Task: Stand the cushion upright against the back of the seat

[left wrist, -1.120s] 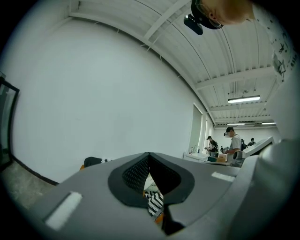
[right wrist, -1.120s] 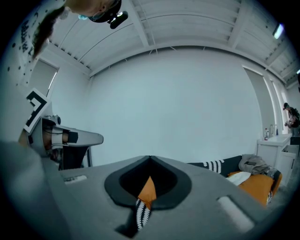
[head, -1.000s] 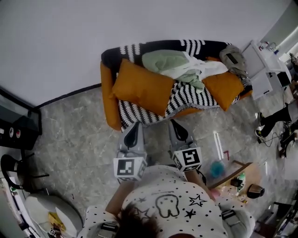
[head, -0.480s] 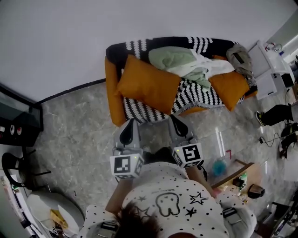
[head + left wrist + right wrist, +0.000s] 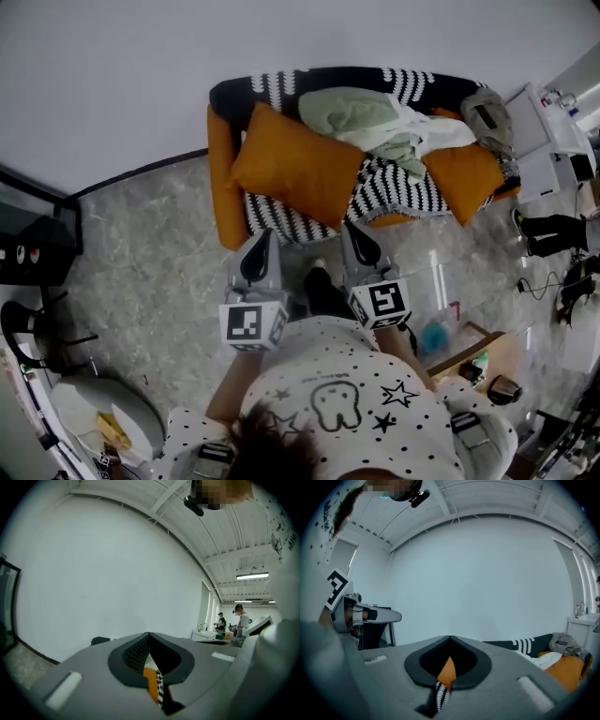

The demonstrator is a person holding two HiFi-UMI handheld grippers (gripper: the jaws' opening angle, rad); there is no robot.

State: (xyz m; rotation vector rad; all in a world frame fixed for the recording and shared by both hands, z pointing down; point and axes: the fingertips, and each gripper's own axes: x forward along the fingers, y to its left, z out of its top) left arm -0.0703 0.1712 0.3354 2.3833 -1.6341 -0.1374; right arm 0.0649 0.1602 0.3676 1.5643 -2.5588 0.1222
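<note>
A large orange cushion (image 5: 295, 173) lies tilted on the left part of the sofa seat (image 5: 281, 225), which has a black-and-white striped cover. Its upper edge is close to the sofa back (image 5: 281, 86). My left gripper (image 5: 264, 234) and right gripper (image 5: 349, 227) point at the sofa's front edge, just below the cushion, side by side. Both are shut with nothing in them. In the left gripper view the jaws meet at the tip of the left gripper (image 5: 149, 634). The right gripper (image 5: 450, 638) looks the same, with a sliver of orange and stripes behind it.
A pile of green and white clothes (image 5: 366, 117) covers the middle of the sofa. A second orange cushion (image 5: 459, 178) and a grey bag (image 5: 483, 112) sit at its right end. A white desk (image 5: 544, 141) stands right, a black cabinet (image 5: 37, 248) left, and clutter (image 5: 469, 356) on the floor.
The person has stepped, and a dark shoe now shows on the floor between the two grippers. Both grippers stay shut by the sofa's front edge. The cushion has not moved.
</note>
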